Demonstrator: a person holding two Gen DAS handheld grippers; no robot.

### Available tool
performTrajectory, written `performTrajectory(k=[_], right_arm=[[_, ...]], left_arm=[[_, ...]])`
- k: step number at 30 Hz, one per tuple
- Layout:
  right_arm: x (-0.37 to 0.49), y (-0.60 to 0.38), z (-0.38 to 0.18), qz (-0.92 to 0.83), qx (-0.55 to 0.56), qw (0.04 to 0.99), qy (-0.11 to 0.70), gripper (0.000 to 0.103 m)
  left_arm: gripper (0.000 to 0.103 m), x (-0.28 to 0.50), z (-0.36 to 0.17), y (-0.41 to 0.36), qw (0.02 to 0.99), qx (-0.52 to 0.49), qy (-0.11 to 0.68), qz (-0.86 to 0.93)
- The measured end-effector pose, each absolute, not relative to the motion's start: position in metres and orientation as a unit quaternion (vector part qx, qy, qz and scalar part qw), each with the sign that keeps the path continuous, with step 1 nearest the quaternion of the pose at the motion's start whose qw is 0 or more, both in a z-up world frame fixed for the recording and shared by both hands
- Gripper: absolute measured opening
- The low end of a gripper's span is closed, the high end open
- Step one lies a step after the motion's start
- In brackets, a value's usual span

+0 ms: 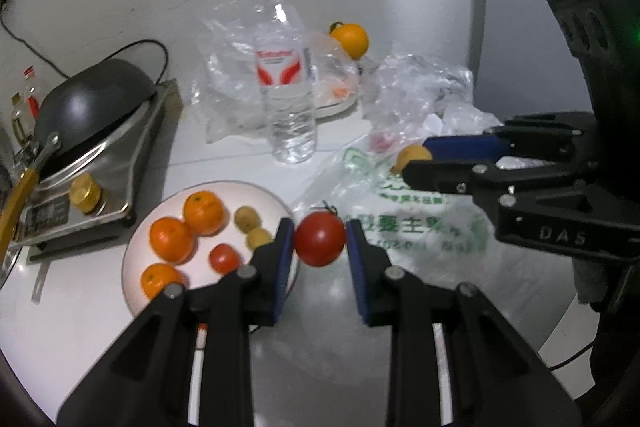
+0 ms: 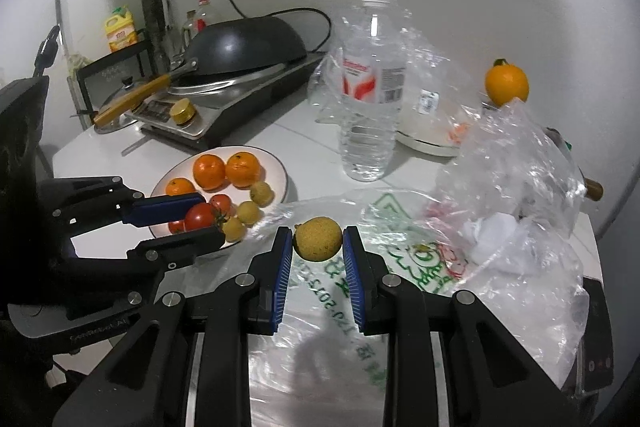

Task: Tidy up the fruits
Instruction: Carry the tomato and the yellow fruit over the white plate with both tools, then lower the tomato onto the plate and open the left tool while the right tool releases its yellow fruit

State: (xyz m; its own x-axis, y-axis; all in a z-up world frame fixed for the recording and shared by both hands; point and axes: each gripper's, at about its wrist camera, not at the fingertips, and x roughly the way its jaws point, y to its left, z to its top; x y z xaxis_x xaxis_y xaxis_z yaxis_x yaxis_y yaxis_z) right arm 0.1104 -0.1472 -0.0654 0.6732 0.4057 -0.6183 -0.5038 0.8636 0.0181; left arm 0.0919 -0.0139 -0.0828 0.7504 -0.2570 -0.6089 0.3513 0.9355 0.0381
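Left gripper (image 1: 320,239) pinching glossy red tomato (image 1: 320,238); right gripper (image 2: 317,239) pinching speckled yellow fruit (image 2: 317,238)

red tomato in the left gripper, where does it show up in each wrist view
Left wrist: the red tomato sits centre frame, clamped in the left gripper.
Right wrist: the red tomato is at mid-left, held over the near rim of the white plate.
Shared landmark: the water bottle.
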Motion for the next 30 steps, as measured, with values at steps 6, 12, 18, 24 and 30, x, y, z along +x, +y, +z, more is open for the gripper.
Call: performTrajectory(k=[6, 12, 18, 24, 30], right_arm=[[0.111, -0.125, -0.067, 0.260, -0.090, 0.906, 0.322, 0.028], [0.112, -0.108, -0.068, 0.269, -0.101, 0.901, 0.324, 0.028], [0.115, -0.095, -0.071, 0.274, -0.109, 0.896, 0.331, 0.028], [0.119, -0.088, -0.074, 0.276, -0.114, 0.893, 0.337, 0.028], [0.121, -0.083, -0.076, 0.276, -0.118, 0.891, 0.341, 0.028]], left_arm=[[0.028, 0.091, -0.091, 0.009, 0.934, 0.068, 0.319, -0.146], [0.028, 0.090, -0.099, 0.025, 0.933, 0.062, 0.326, -0.135], [0.028, 0.092, -0.109, 0.034, 0.931, 0.057, 0.336, -0.134], [0.028, 0.096, -0.119, 0.034, 0.926, 0.058, 0.347, -0.138], [0.028, 0.101, -0.124, 0.033, 0.924, 0.061, 0.352, -0.137]])
